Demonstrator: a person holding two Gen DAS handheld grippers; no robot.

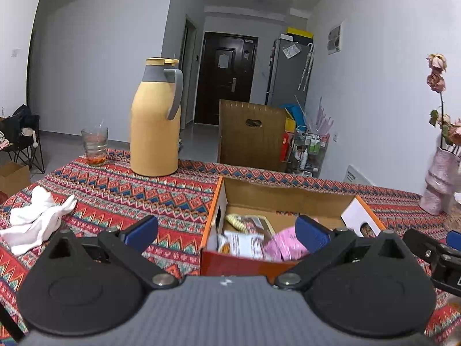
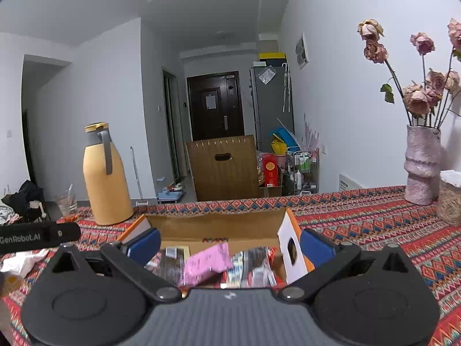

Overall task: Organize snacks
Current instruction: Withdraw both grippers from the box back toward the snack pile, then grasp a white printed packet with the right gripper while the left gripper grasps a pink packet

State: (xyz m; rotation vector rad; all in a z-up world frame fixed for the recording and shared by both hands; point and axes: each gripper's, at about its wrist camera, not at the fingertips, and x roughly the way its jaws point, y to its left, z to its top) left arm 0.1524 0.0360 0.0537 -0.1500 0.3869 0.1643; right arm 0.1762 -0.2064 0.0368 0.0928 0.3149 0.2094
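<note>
**Both grippers stand empty over the snack box**

Left wrist view: the left gripper (image 1: 227,232) has its jaws wide open and holds nothing. It stands at the near left corner of the cardboard box (image 1: 283,199), so one blue pad is above the patterned cloth of the counter (image 1: 115,190) and the other is above the box's inside. In the box lie the snacks: a pink packet (image 1: 283,246), a white printed packet (image 1: 243,243) and a yellow ridged piece (image 1: 234,220). They are loose and overlap each other, which suggests they are only dropped in and not yet arranged. At the right edge a part of the right gripper (image 1: 440,255) shows, very near. A yellow thermos (image 1: 155,121), a glass (image 1: 95,144) and a white cloth (image 1: 37,222) stay away from the box, probably so that the working place is free.

Right wrist view: the right gripper (image 2: 229,248) also has open jaws with nothing between them. It is centred over the same box (image 2: 219,225), and the pink packet (image 2: 206,263) lies tilted on top of darker packets (image 2: 258,262); it looks a little blurred. The box has its top open toward the grippers, which makes reaching in easy. A pink vase (image 2: 422,164) with dried roses stands far right on the counter, well apart.
</note>
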